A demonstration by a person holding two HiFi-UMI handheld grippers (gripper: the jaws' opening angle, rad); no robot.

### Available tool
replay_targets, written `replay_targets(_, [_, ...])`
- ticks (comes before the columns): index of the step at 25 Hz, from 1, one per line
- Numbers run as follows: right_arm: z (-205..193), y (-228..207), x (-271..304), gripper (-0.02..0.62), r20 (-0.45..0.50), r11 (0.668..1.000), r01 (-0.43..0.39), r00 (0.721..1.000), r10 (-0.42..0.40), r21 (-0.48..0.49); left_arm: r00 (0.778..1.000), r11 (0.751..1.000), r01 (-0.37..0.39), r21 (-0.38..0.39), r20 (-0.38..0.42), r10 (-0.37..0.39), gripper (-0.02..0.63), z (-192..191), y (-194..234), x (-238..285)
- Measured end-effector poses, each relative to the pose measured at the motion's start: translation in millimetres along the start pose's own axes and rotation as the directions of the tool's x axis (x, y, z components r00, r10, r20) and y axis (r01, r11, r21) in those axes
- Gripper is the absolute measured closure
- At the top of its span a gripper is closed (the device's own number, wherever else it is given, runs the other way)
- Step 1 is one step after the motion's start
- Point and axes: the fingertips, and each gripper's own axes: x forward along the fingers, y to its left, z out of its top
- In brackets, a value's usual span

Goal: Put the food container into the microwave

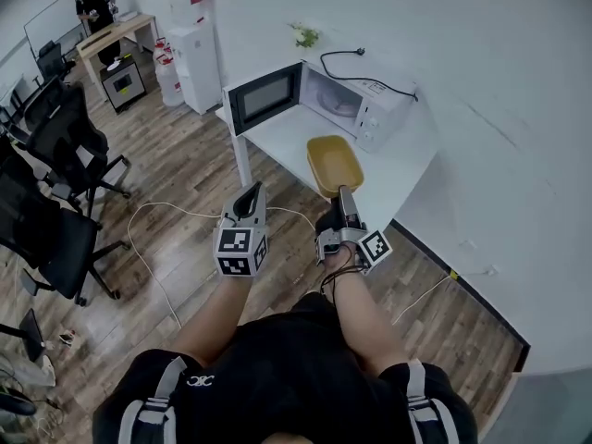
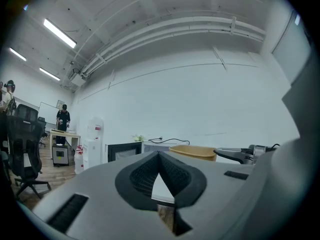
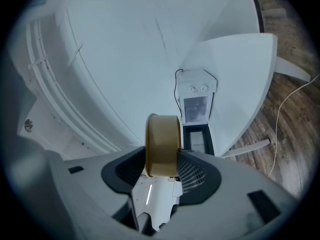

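The carry is on. The right gripper has its jaws clamped on the near rim of the food container, which hangs in the air over the front of the worktop, short of the microwave. The microwave's door stands wide open. The next move is likely a level push forward into the cavity, keeping clear of the door frame. The container is a shallow tan tub, open-topped and seemingly empty. The left gripper hangs alongside with its jaws together on nothing.

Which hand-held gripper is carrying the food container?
The right hand-held gripper: its jaws clamp the yellow food container; the left hand-held gripper is shut, empty.
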Motion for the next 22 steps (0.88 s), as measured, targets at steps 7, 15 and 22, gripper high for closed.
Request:
replay_targets(7, [20,-12,26,0.393,0.043,0.999,-0.042,0.998,0.042,0.006,1.0,0.999,0.03,-0.039,-0.003,-0.03,0.604,-11,13,28])
replay_targets(15, [36,-41,84,0.393,0.058,0.999,-0.033,0.998,0.033,0.004,0.999,0.999,0.042,-0.026,-0.019,-0.042,0.604,-19,39,89])
replay_targets(22, [66,-72,164,0.393,0.073,1.0,-0.013,0.997,0.011,0.017,0.997,0.997,0.074,-0.032,-0.026,-0.075,0.604,-14,58,171])
